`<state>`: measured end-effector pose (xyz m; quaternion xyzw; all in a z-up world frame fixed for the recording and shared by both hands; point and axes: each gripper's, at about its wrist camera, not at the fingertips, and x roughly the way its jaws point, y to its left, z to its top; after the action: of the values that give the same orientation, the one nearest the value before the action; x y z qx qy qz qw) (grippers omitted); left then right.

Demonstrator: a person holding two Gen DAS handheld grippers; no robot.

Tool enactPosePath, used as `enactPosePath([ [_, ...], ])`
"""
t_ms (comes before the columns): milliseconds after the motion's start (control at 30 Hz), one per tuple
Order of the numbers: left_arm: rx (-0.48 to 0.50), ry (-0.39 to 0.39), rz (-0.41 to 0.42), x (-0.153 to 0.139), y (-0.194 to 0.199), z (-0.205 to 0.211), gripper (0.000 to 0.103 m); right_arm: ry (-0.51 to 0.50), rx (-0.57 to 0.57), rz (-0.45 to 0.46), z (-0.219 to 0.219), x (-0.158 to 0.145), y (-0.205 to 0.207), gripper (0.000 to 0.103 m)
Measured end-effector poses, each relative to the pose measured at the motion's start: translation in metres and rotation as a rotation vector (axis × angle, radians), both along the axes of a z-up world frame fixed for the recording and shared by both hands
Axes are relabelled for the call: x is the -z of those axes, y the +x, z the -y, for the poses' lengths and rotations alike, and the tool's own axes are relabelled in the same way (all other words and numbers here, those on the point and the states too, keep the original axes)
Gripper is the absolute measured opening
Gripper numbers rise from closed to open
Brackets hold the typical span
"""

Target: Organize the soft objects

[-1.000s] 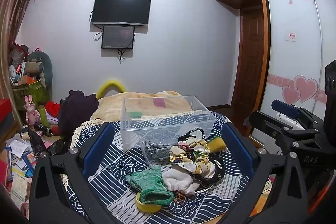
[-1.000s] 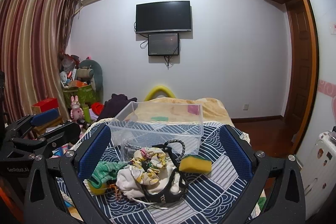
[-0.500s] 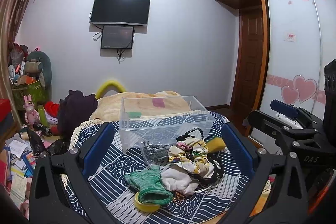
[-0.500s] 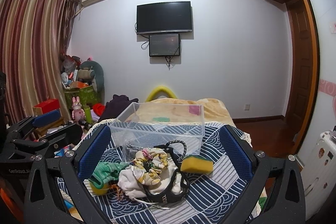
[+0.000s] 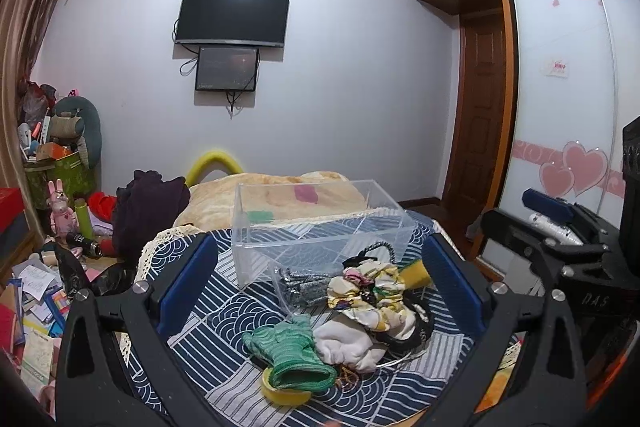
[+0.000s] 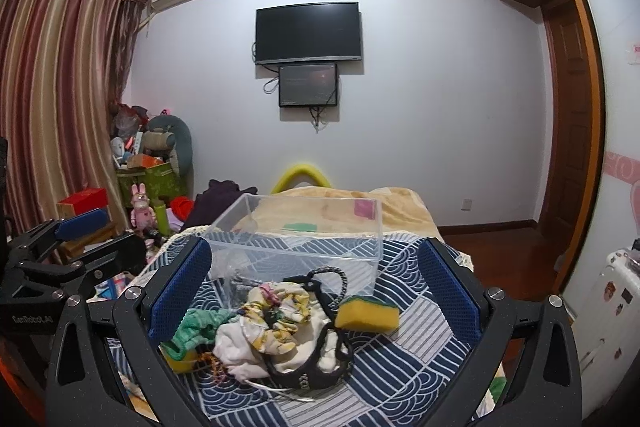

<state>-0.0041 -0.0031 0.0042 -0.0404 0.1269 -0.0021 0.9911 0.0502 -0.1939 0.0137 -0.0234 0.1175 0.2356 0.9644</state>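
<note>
A clear plastic box point(image 5: 320, 227) point(image 6: 296, 239) stands on a blue patterned cloth point(image 5: 224, 311). In front of it lies a heap of soft things: a green knit glove point(image 5: 288, 347) point(image 6: 196, 327), a white cloth point(image 5: 348, 347) point(image 6: 236, 347), a floral scrunchie point(image 5: 368, 291) point(image 6: 276, 311), a yellow sponge point(image 6: 366, 315) point(image 5: 414, 273), and a black strap point(image 6: 316, 371). My left gripper point(image 5: 320, 287) is open and empty above the heap. My right gripper point(image 6: 316, 291) is open and empty, also over the heap.
A yellow tape roll point(image 5: 284, 393) lies under the glove. A bag of grey items point(image 5: 300, 285) leans at the box front. A bed with a beige blanket point(image 5: 272, 195) is behind. Clutter and toys point(image 5: 60, 203) fill the left floor; a wardrobe point(image 5: 568, 107) is right.
Both views have shifted very slightly; the heap and box sit in the same places. Both grippers stay open.
</note>
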Motion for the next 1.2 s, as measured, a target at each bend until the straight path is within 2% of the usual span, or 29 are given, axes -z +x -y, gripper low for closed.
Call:
enactPosePath([
  [67, 0.002, -0.007, -0.021, 0.004, 0.007, -0.005, 0.103, -0.005, 0.019, -0.009, 0.003, 0.004, 0.006, 0.103],
  [133, -0.002, -0.023, -0.044, 0.01, 0.014, -0.01, 0.098, -0.013, 0.039, -0.027, 0.006, 0.01, 0.015, 0.103],
  [200, -0.007, -0.041, -0.085, 0.018, 0.023, -0.016, 0.081, -0.019, 0.049, -0.061, 0.009, 0.018, 0.025, 0.101],
  [233, -0.001, -0.054, -0.12, 0.023, 0.03, -0.02, 0.079, -0.019, 0.051, -0.07, 0.01, 0.02, 0.026, 0.099],
  [367, 0.012, -0.12, -0.22, 0.048, 0.049, -0.033, 0.076, -0.036, 0.069, -0.121, 0.015, 0.033, 0.04, 0.095],
  [533, 0.008, -0.122, -0.319, 0.079, 0.064, -0.037, 0.075, -0.05, 0.082, -0.195, 0.02, 0.051, 0.055, 0.092],
  [733, 0.001, -0.111, -0.408, 0.109, 0.072, -0.037, 0.075, -0.073, 0.093, -0.277, 0.021, 0.068, 0.07, 0.089],
  [900, 0.014, -0.173, -0.453, 0.124, 0.081, -0.043, 0.075, -0.06, 0.083, -0.36, 0.022, 0.081, 0.088, 0.086],
  [933, 0.018, -0.181, -0.455, 0.126, 0.082, -0.044, 0.072, -0.06, 0.079, -0.366, 0.02, 0.084, 0.093, 0.086],
  [1000, 0.026, -0.186, -0.451, 0.126, 0.081, -0.044, 0.056, -0.074, 0.075, -0.381, 0.014, 0.087, 0.097, 0.085],
  [1067, 0.035, -0.18, -0.448, 0.125, 0.08, -0.043, 0.049, -0.079, 0.065, -0.391, 0.011, 0.088, 0.1, 0.083],
  [1133, 0.039, -0.175, -0.437, 0.123, 0.078, -0.042, 0.036, -0.08, 0.059, -0.406, 0.01, 0.091, 0.103, 0.074],
  [1167, 0.042, -0.172, -0.433, 0.121, 0.076, -0.041, 0.03, -0.079, 0.056, -0.416, 0.011, 0.092, 0.105, 0.064],
  [1200, 0.046, -0.168, -0.428, 0.12, 0.076, -0.041, 0.028, -0.077, 0.053, -0.431, 0.012, 0.095, 0.107, 0.06],
])
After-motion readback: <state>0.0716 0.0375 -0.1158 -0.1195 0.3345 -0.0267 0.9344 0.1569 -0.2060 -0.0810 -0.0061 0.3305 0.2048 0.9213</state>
